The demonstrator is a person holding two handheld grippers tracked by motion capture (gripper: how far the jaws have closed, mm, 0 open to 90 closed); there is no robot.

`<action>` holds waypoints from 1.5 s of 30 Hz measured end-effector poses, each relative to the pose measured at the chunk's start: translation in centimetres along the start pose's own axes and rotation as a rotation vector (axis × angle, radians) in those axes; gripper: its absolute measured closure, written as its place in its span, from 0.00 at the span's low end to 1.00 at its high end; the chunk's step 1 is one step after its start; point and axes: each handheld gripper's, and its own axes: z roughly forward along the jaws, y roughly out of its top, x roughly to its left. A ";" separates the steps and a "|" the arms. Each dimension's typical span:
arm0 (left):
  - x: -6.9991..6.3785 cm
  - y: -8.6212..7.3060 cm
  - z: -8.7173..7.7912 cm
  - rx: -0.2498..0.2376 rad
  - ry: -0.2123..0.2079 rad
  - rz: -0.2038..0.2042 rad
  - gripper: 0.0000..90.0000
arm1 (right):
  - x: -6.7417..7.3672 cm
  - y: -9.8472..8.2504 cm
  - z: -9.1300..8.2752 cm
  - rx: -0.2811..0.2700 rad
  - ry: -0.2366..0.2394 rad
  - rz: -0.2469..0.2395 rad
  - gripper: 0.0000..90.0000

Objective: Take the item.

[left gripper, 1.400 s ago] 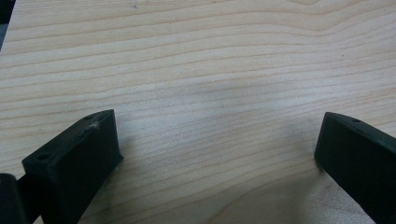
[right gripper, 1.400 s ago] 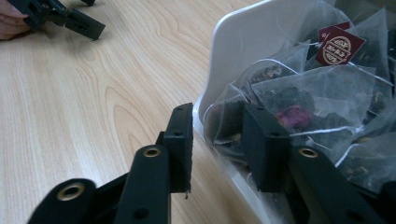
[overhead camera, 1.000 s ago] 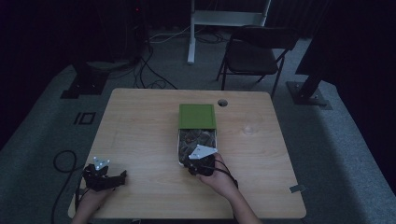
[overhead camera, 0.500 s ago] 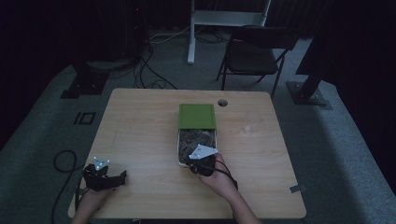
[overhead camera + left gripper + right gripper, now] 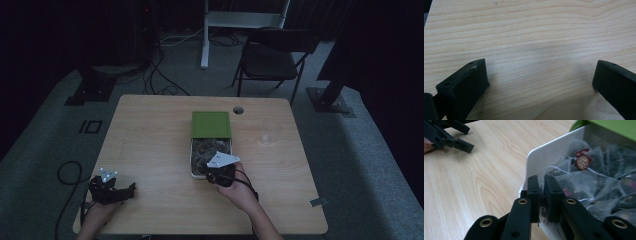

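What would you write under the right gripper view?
Hand-held gripper pinching a clear tea bag at the white box edge.

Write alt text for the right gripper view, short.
The right gripper has its black jaws pinched nearly shut on a clear tea bag at the near corner of a white box full of tea bags. The left gripper rests farther off on the wooden table.

Pale matt wood-grain table [image 5: 536,32], smooth white plastic box [image 5: 544,157], translucent mesh tea bags [image 5: 584,182].
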 end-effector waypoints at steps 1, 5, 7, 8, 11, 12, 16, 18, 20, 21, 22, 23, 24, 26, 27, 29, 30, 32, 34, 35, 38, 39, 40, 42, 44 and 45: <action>0.0 0.0 0.0 0.000 0.000 0.000 0.01 | -0.1 0.1 -0.1 -0.005 -0.001 0.006 0.93; 0.0 0.0 0.0 0.000 0.000 -0.001 0.01 | -0.2 0.5 -0.8 -0.025 -0.003 0.005 0.94; 0.0 0.0 0.0 -0.001 0.000 -0.002 0.01 | -0.3 0.8 -1.2 -0.036 -0.006 0.008 0.94; 0.0 0.0 0.0 0.000 0.000 -0.001 0.01 | -0.4 0.9 -1.3 -0.045 -0.008 0.012 0.94; 0.0 0.0 0.0 0.002 0.000 0.002 0.01 | -0.6 1.2 -1.7 -0.058 -0.012 0.021 0.94; 0.0 0.0 0.0 0.002 0.000 0.003 0.01 | -0.7 1.2 -1.7 -0.058 -0.010 0.018 0.94; 0.0 0.0 0.0 0.002 0.000 0.002 0.01 | -1.0 1.5 -2.2 -0.078 -0.009 0.040 0.94; 0.0 0.0 0.0 0.001 0.000 0.001 0.01 | -1.2 1.7 -2.5 -0.087 -0.006 0.053 0.94; 0.0 0.0 0.0 0.000 0.000 -0.001 0.01 | -1.4 1.8 -2.7 -0.094 -0.009 0.055 0.94; 0.0 0.0 0.0 0.000 0.000 -0.003 0.01 | -1.5 1.9 -2.8 -0.099 -0.012 0.056 0.94; 0.0 0.0 0.0 0.000 0.000 -0.002 0.01 | -1.6 2.0 -2.9 -0.106 -0.015 0.059 0.94; 0.0 0.0 0.0 0.000 -0.001 -0.003 0.01 | -1.7 2.1 -3.1 -0.109 -0.016 0.057 0.94; 0.0 0.0 0.0 0.001 -0.001 -0.002 0.01 | -1.7 2.3 -3.2 -0.114 -0.024 0.054 0.94; 0.0 0.0 0.0 0.001 0.000 -0.001 0.01 | -1.9 2.5 -3.4 -0.120 -0.030 0.052 0.94; 0.0 0.0 0.0 0.001 0.000 -0.002 0.01 | -2.0 2.6 -3.5 -0.121 -0.032 0.050 0.94; 0.0 0.0 0.0 0.001 0.000 -0.001 0.01 | -2.2 2.8 -3.7 -0.127 -0.042 0.052 0.94; 0.0 0.0 0.0 0.000 0.000 -0.001 0.00 | -2.3 2.9 -3.8 -0.125 -0.040 0.049 0.94; 0.0 0.0 0.0 0.000 0.000 0.000 0.01 | -2.6 3.2 -4.0 -0.135 -0.047 0.059 0.94; 0.0 0.0 0.0 0.001 -0.001 0.000 0.01 | -3.0 3.3 -4.2 -0.141 -0.050 0.066 0.94; 0.0 0.0 0.0 0.001 -0.001 0.001 0.01 | -3.2 3.4 -4.3 -0.141 -0.050 0.067 0.94; 0.0 0.0 0.0 0.002 0.000 0.001 0.01 | -3.6 3.7 -4.5 -0.149 -0.057 0.073 0.94; 0.0 0.0 0.0 0.002 0.000 0.001 0.01 | -3.9 3.8 -4.6 -0.154 -0.064 0.080 0.94; 0.0 0.0 0.0 0.002 0.000 0.001 0.01 | -4.0 3.8 -4.7 -0.155 -0.069 0.080 0.94; 0.0 0.0 0.0 0.002 0.000 0.001 0.01 | -4.4 4.0 -4.9 -0.163 -0.080 0.085 0.94; 0.0 0.0 0.0 0.001 0.000 0.000 0.01 | -4.7 4.1 -5.1 -0.168 -0.087 0.092 0.94; 0.0 0.0 0.0 0.002 0.000 0.001 0.01 | -4.8 4.1 -5.1 -0.165 -0.087 0.095 0.94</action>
